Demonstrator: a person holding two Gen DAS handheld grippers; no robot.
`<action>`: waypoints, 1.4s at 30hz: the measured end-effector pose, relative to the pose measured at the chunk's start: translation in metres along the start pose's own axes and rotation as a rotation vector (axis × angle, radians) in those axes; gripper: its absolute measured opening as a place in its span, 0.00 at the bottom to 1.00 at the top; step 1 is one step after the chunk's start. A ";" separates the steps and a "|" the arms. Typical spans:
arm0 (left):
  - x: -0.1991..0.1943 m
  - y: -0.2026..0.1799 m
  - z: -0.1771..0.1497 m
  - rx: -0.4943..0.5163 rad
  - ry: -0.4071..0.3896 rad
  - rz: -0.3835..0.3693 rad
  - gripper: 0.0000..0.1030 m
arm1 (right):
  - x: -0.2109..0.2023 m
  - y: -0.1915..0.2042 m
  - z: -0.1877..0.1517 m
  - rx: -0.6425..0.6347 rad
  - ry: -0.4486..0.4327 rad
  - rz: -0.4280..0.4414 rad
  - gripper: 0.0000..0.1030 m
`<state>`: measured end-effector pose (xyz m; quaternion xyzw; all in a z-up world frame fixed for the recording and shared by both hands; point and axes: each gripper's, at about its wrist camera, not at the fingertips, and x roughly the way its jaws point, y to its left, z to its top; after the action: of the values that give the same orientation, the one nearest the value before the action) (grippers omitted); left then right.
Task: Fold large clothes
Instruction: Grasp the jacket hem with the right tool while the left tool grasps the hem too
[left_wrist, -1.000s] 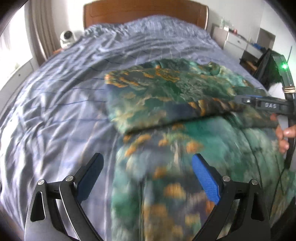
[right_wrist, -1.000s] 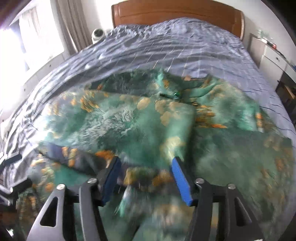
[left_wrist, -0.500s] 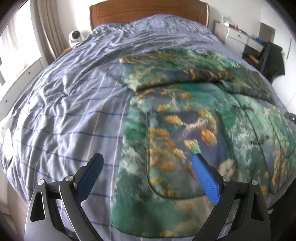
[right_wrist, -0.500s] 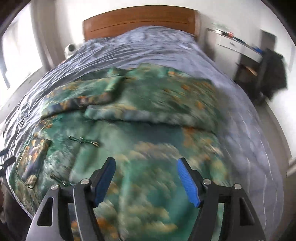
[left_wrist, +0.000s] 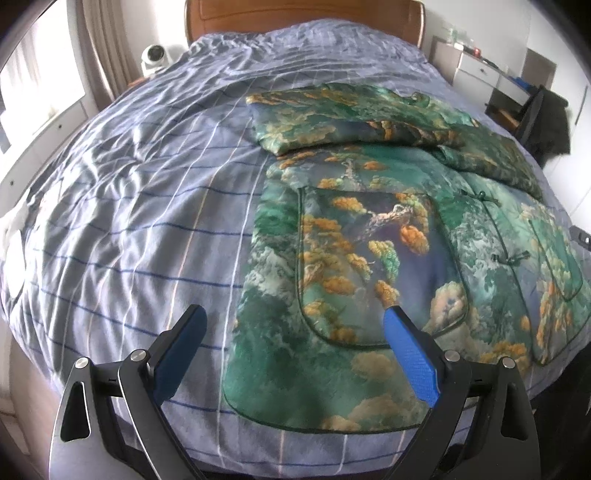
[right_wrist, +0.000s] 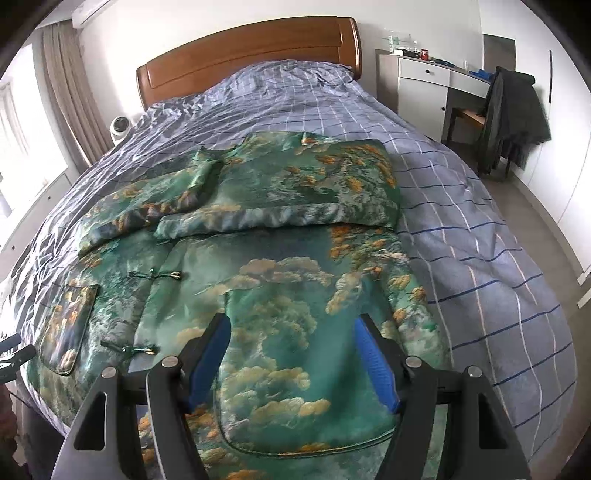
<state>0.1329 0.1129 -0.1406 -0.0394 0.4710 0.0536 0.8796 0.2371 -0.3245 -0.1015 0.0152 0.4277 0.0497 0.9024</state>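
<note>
I see the green printed jacket (right_wrist: 280, 295) flat on the striped bed (right_wrist: 480, 240), both sleeves folded across its top. My left gripper (left_wrist: 295, 332) and right gripper (right_wrist: 291, 343) hang wide and empty above its hem.

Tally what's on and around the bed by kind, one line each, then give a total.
Green printed jacket: 1
Patch pockets on it: 2
Knot fastenings: 2
Tongs, both open and empty: 2
Dark garment on the chair: 1
Small white fan: 1
Total: 9
</note>
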 end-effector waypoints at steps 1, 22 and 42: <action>0.000 0.001 0.000 -0.005 0.001 -0.002 0.94 | 0.000 0.002 -0.001 -0.003 0.000 0.004 0.69; 0.037 0.056 -0.016 -0.221 0.126 -0.245 0.94 | -0.027 -0.109 -0.023 0.022 0.111 -0.083 0.69; 0.041 0.025 -0.015 -0.088 0.226 -0.296 0.16 | 0.006 -0.109 -0.046 0.078 0.305 0.225 0.15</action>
<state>0.1395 0.1386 -0.1833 -0.1525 0.5532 -0.0606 0.8167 0.2138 -0.4332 -0.1432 0.0902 0.5567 0.1351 0.8147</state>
